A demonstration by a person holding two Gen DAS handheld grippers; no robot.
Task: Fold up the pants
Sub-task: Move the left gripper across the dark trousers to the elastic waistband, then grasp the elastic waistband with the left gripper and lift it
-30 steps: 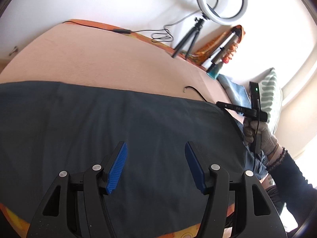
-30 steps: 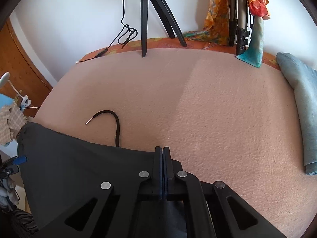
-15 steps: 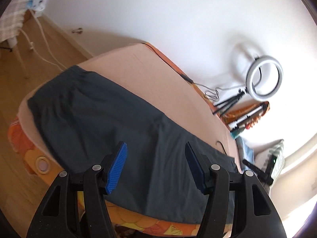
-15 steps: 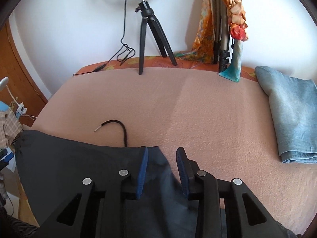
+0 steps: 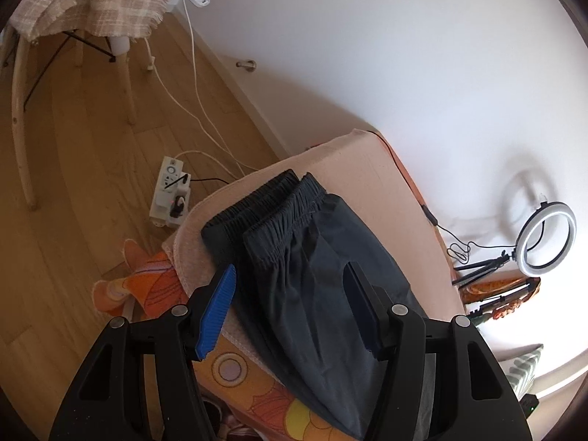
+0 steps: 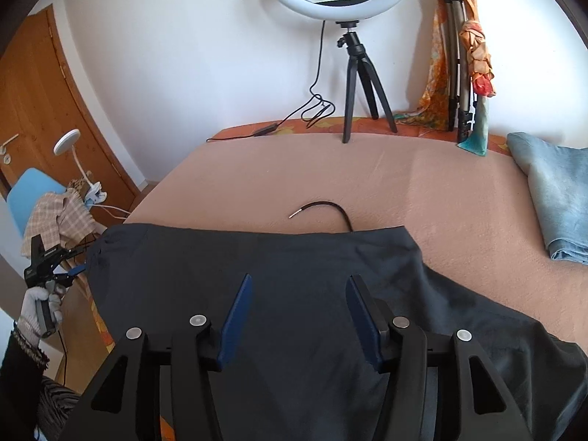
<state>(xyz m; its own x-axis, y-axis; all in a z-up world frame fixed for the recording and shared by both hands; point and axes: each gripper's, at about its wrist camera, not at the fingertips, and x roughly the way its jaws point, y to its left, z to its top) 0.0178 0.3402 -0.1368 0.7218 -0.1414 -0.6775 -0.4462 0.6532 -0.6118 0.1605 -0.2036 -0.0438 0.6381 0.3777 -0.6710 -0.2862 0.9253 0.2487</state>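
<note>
While the pants [image 6: 294, 294] lie lengthwise-folded on the bed [image 6: 367, 176], cross folds remain; left gripper [image 5: 290, 308] open, right gripper [image 6: 297, 316] opening, both empty.

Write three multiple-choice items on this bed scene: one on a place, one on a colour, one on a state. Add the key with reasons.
1. Where does the elastic waistband of the pants lie?
A. near the bed's corner above the floor
B. under the ring light
C. on the blue cloth

2. What colour is the folded cloth at the blanket's right edge?
A. red
B. light blue
C. black

3. How does the right gripper stand?
A. clamped on the waistband
B. jaws apart, nothing gripped
C. holding the cord

Key: 1 A, the left wrist view shows it by the corner; 2 B, it is pale denim blue; 3 B, its opening pads stand clear above the pants.
</note>
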